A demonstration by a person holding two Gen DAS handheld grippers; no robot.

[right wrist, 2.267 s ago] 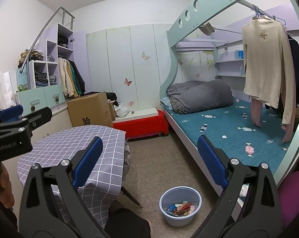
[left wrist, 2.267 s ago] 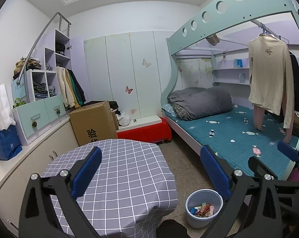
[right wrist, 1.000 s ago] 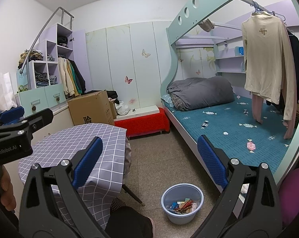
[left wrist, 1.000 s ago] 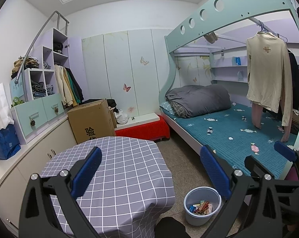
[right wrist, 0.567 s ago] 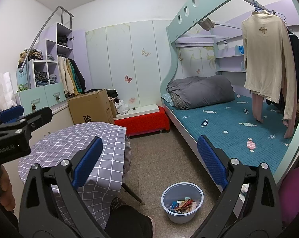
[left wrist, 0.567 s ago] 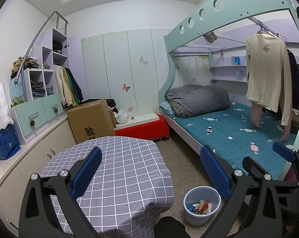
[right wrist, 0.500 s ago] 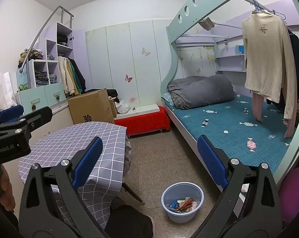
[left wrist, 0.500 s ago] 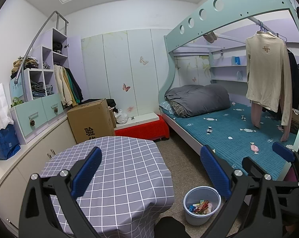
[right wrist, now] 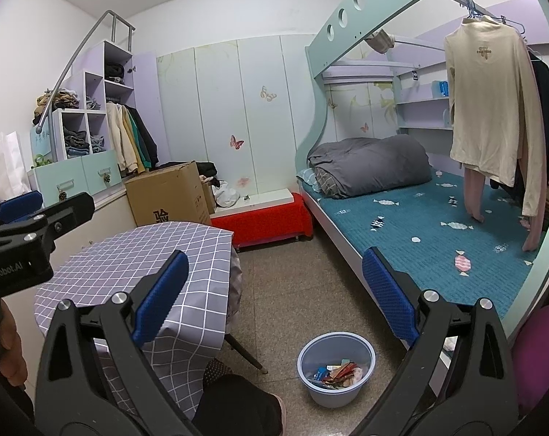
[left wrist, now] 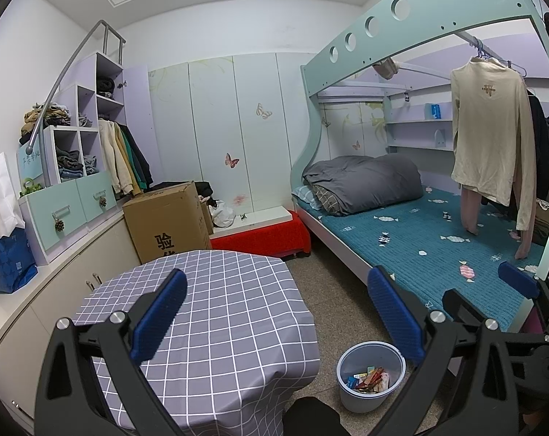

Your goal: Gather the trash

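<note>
Plastic bin on floor, near right of checked worktop, already holds wrappers; worktop looks bare, so prob. done. Left tool & right tool both apart, empty.

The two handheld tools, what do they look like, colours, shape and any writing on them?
Both match: the left tool and right tool have black plastic frames splaying into two angled arms, each with triangular cutouts and silver rivets, tipped with blue textured pads. In the right wrist view the left tool's side bears white lettering reading GenRobot.AI. No cables show.
</note>
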